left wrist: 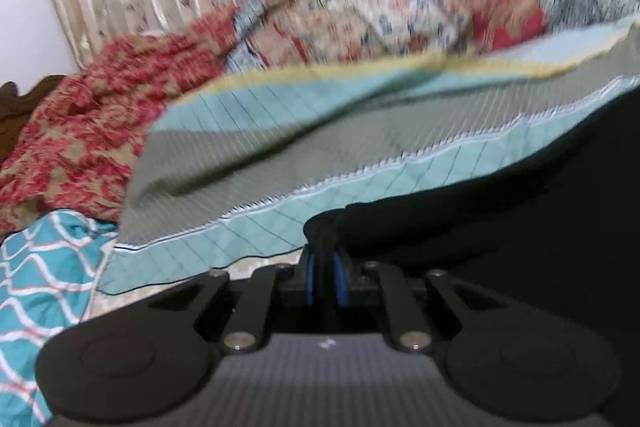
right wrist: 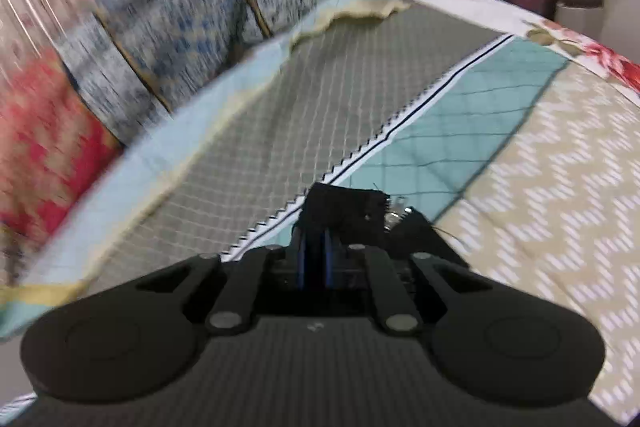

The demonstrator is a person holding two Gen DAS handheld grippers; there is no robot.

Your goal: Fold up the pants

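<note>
both wrist views low, close over bed, angled down; share teal quilt.

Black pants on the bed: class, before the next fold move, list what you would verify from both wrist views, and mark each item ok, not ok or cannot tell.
1. Left gripper shut on the black pants: ok.
2. Right gripper shut on the pants' corner: ok.
3. Zipper hardware clear of the right gripper: ok, it sits beside it.
4. Pants spread flat between the grippers: cannot tell.
5. Quilted bedspread free of the grip: cannot tell.
6. Views sharp enough to judge: not ok, blurred.
</note>
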